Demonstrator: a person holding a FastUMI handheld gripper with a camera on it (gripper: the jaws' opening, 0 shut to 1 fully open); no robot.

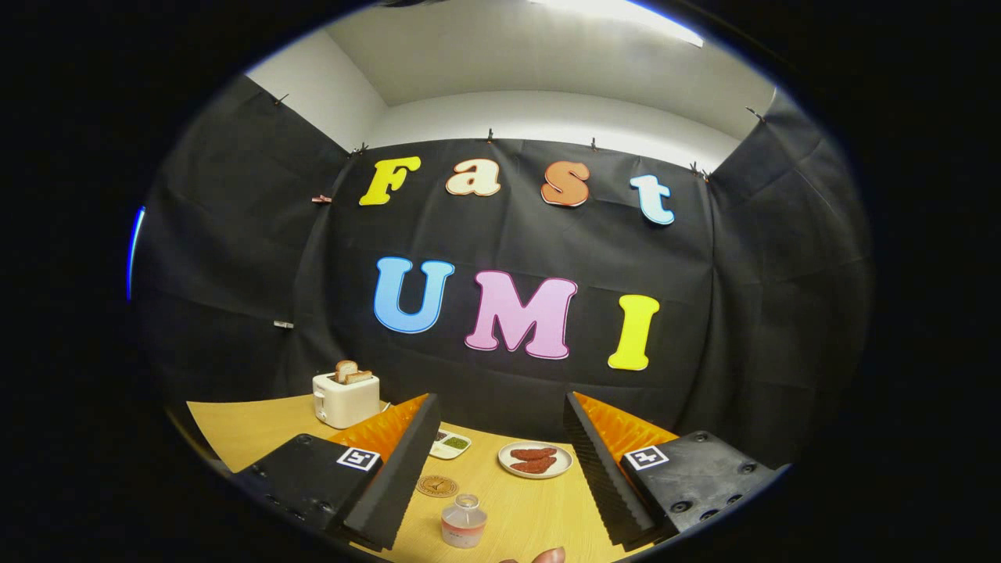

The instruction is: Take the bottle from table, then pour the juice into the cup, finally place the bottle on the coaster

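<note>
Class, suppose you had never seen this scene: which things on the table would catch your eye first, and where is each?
The gripper stands open, and between its fingers, on the light wooden table, sits a small clear plastic bottle of pinkish juice. Beside that bottle lies a round brown coaster. Beyond the fingers a white round plate of reddish-brown sausages rests, with a white toaster holding bread slices near the wall.

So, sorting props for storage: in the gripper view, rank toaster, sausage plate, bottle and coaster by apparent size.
1. Toaster
2. Sausage plate
3, unsure. Bottle and coaster look alike; the bottle is nearer, between the open tongs.
</note>
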